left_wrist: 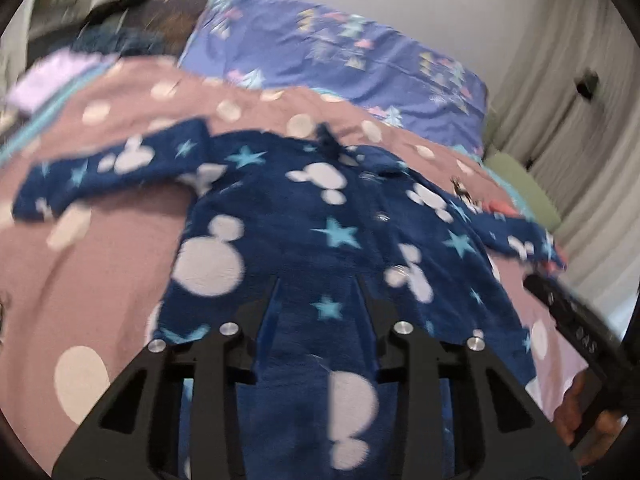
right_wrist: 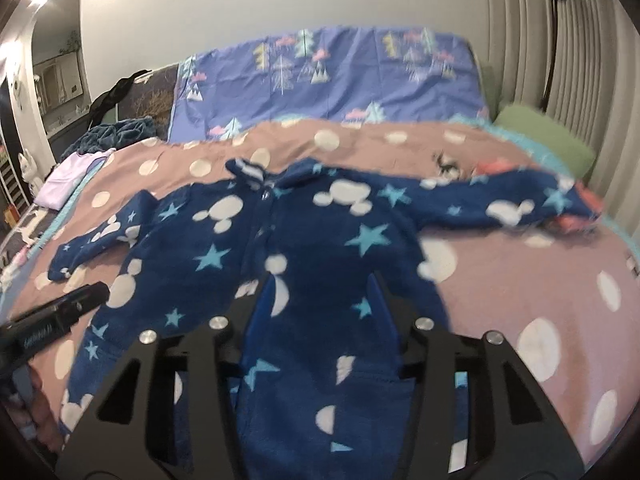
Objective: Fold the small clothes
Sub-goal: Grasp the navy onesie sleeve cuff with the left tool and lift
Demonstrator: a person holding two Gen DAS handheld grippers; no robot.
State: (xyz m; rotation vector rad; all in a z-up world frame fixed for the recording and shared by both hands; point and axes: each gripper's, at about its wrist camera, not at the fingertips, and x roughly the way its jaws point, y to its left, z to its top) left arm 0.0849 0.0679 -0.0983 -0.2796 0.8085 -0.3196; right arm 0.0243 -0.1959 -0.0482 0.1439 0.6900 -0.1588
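Navy fleece sleepsuit [right_wrist: 304,240] lying spread on the dotted bed cover [right_wrist: 520,280], your left gripper [left_wrist: 316,292] and right gripper [right_wrist: 320,288] each clamping its lower legs.

The onesie [right_wrist: 304,240] is spread on the blanket [right_wrist: 520,272]; a pillow [right_wrist: 340,80] lies behind it, folded clothes [right_wrist: 64,178] to the left.

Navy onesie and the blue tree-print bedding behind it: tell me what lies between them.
In the right wrist view, only a strip of the brown polka-dot blanket separates the navy onesie from the tree-print bedding; nothing else lies there.
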